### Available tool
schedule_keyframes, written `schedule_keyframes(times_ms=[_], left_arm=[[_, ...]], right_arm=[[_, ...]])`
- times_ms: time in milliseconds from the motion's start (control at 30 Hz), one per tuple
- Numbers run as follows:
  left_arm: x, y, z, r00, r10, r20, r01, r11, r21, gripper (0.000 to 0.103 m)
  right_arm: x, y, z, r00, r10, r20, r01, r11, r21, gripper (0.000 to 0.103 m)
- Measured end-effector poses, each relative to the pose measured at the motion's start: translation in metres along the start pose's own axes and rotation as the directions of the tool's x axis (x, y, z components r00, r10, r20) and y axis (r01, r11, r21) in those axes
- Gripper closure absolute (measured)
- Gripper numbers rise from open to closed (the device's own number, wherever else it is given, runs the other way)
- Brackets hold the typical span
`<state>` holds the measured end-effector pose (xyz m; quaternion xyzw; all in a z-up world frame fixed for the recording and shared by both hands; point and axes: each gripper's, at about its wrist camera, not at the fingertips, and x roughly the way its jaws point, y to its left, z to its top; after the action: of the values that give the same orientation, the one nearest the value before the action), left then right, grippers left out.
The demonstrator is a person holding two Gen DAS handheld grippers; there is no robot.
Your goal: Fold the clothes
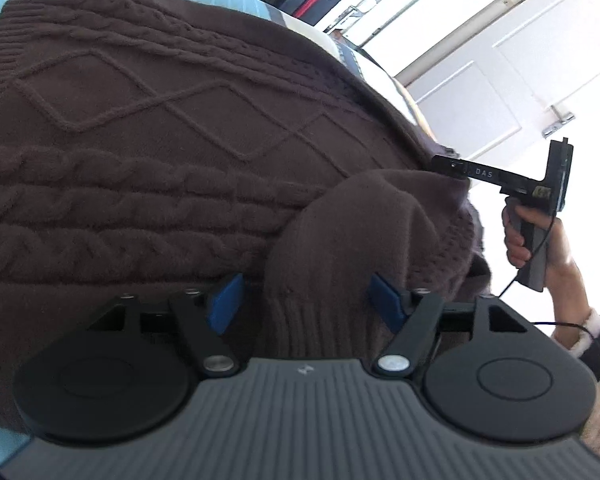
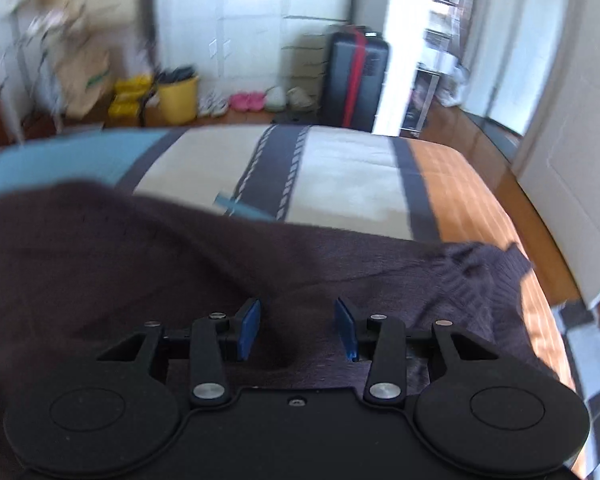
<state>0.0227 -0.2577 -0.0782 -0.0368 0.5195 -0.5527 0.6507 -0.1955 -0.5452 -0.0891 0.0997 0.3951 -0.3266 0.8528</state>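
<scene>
Blue pads (image 1: 225, 301) of the left gripper (image 1: 304, 300) stand wide, a brown sweater (image 1: 140, 128) sleeve between them, untouched. Right gripper (image 2: 297, 330) pads are parted narrower over the same knit. "DAS" reads on the right gripper at mid-right of the left view. Sweater covers the striped bed (image 2: 340, 168); a yellow bucket (image 2: 178, 98), contents unclear, sits upper left.

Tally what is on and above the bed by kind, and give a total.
Brown sweater: 1
Hand-held gripper: 2, the left hand-held gripper and the right hand-held gripper
Striped bedspread: 1
Total: 4
</scene>
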Motion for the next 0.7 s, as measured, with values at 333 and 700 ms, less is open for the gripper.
schedule_keyframes(times_ms=[333,700], left_arm=[[-0.005,-0.007,0.010,0.997,0.076,0.003,-0.076,0.994,0.075,0.085],[0.005,0.002,0.004,0.997,0.074,0.004,-0.074,0.997,0.019,0.073]], right_arm=[[0.007,-0.028,-0.004,1.000,0.012,-0.027,-0.008,0.990,0.138,0.056],[0.024,-0.004,-0.004,0.998,-0.016,-0.066,0.017,1.000,0.007,0.061]])
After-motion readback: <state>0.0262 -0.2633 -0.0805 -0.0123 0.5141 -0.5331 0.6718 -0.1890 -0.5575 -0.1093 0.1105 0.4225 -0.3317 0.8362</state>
